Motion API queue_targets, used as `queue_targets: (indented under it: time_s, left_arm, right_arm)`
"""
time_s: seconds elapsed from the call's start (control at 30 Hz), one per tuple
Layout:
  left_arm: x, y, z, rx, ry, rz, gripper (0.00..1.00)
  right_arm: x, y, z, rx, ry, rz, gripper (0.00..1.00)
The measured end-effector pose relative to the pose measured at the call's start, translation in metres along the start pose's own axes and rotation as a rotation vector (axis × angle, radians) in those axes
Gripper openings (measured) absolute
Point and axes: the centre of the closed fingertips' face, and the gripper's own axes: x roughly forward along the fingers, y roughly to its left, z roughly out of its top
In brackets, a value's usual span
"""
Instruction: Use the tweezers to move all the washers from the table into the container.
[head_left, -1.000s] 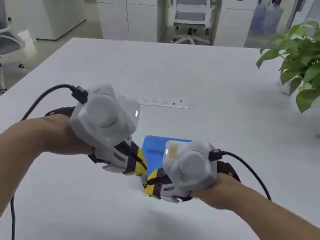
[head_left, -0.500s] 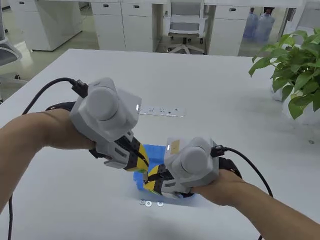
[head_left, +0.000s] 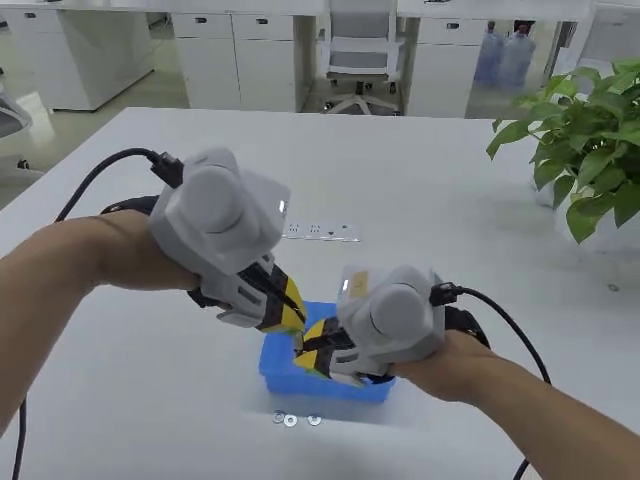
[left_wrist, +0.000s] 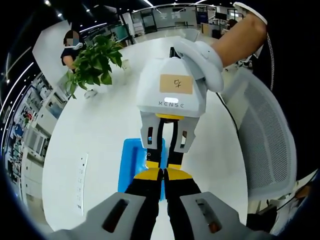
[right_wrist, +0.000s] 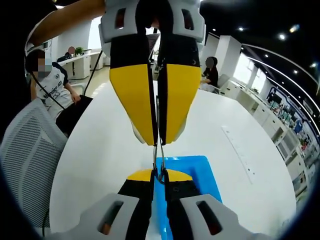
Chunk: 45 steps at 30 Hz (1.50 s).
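Left hand-held gripper (left_wrist: 163, 173): jaws narrow, yellow tips almost meeting, pinched on one end of the thin metal tweezers (right_wrist: 157, 159). Right hand-held gripper (right_wrist: 159, 176) faces it tip to tip, jaws also narrow, w/ the tweezers' other end running in btwn its yellow pads, so both clamp the same tool. In the right gripper view the tweezers show as two slim legs bridging the short gap btwn the two sets of tips.

Head view: both hand-held grippers sit close together over the blue container (head_left: 300, 377), one hand on each, cables trailing back along the forearms. Container is open-topped and rests on the white counter (head_left: 430, 190), about mid-width, nearer the near edge than the far one; inside is hidden by the grippers.

Washers (head_left: 291, 420): three, flat, in a short row on the counter just beside the container's near wall, on the near-edge side, not touching it.

Power strip (head_left: 320, 231) lies flat beyond the container, toward the far edge. Plant (head_left: 580, 140) stands at the counter's right edge, well apart from the rest.
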Motion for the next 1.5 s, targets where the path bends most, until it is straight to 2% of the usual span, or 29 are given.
queue_targets:
  time_s: [0.33,0.57,1.1,1.5]
  left_arm:
    - [0.012,0.013,-0.005,0.014,0.003,0.002,0.06]
    - [0.022,0.022,-0.013,0.012,0.008,-0.007,0.06]
    - [0.045,0.035,-0.030,-0.004,0.013,-0.030,0.06]
    - [0.062,0.038,-0.036,-0.013,0.007,-0.053,0.06]
  right_arm:
    - [0.007,-0.013,-0.011,0.013,-0.001,-0.011,0.09]
    - [0.014,-0.020,-0.020,0.027,0.004,-0.007,0.09]
    - [0.034,-0.028,-0.043,0.061,0.018,0.026,0.09]
    - [0.041,-0.030,-0.059,0.082,0.042,0.048,0.09]
